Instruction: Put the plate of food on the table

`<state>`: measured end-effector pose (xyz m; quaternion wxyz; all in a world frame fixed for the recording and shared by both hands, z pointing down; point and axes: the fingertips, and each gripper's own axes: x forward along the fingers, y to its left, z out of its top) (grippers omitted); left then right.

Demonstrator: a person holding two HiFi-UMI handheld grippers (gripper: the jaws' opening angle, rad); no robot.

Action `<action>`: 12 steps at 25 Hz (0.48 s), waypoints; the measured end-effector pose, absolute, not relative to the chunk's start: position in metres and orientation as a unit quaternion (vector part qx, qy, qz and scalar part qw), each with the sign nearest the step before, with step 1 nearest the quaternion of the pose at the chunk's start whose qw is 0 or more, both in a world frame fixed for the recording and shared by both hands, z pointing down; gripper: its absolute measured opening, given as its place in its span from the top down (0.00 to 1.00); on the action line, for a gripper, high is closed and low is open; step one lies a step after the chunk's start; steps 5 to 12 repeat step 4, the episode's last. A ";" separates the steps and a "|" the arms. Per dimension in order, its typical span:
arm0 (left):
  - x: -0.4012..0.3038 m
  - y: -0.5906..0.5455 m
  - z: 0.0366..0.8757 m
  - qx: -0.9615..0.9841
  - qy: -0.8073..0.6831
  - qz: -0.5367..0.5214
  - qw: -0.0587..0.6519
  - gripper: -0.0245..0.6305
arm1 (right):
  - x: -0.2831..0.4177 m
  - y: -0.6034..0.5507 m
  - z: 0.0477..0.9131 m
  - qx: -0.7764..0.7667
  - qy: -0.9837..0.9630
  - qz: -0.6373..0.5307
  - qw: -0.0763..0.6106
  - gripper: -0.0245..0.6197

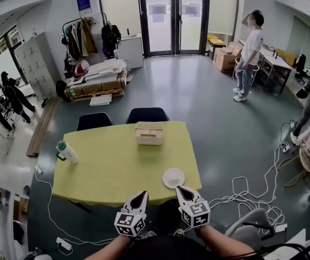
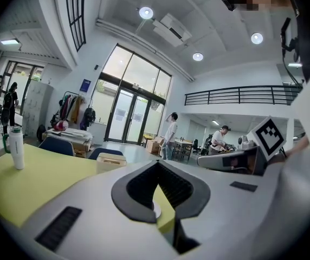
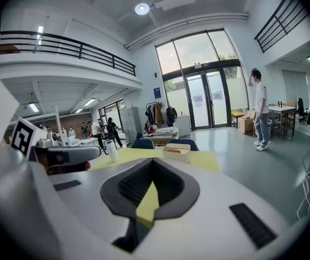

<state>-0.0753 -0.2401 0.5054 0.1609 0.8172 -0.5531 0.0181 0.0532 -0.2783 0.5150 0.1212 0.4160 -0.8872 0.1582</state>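
At the left edge of the yellow table [image 1: 111,167] a white bottle [image 1: 67,151] with a green cap is seen standing upright, well apart from everything else on the top. Two dark chairs [image 1: 94,121] are pushed in at the far side. A pale open box [image 1: 149,133] is set near the middle of the far edge, just in front of the right-hand chair.

At the near edge, the left gripper [image 1: 139,197] is held just short of the table, its tip pointed toward it. Its jaws are pressed together at the tips and nothing is clamped between them; only the yellow top and a sliver of white are seen through the gap in its pads.

To its right, the plate [image 1: 173,177] is already lying flat on the table, close to the near right corner. What it carries cannot be made out. The right gripper [image 1: 183,192] is held just behind the plate, apart from it, and its jaws are likewise closed with nothing held.

White cables [image 1: 247,194] are strewn over the floor at the right, and a person [image 1: 248,56] is standing farther back.
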 end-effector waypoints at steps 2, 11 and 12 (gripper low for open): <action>-0.077 -0.240 0.508 0.815 -0.555 0.019 0.166 0.95 | 0.052 -0.278 0.515 0.415 -0.888 0.158 0.119 0.95; -0.079 -0.241 0.510 0.813 -0.556 0.020 0.170 0.95 | 0.051 -0.278 0.515 0.414 -0.889 0.158 0.118 0.95; -0.079 -0.241 0.510 0.813 -0.556 0.020 0.170 0.95 | 0.051 -0.278 0.515 0.414 -0.889 0.158 0.118 0.95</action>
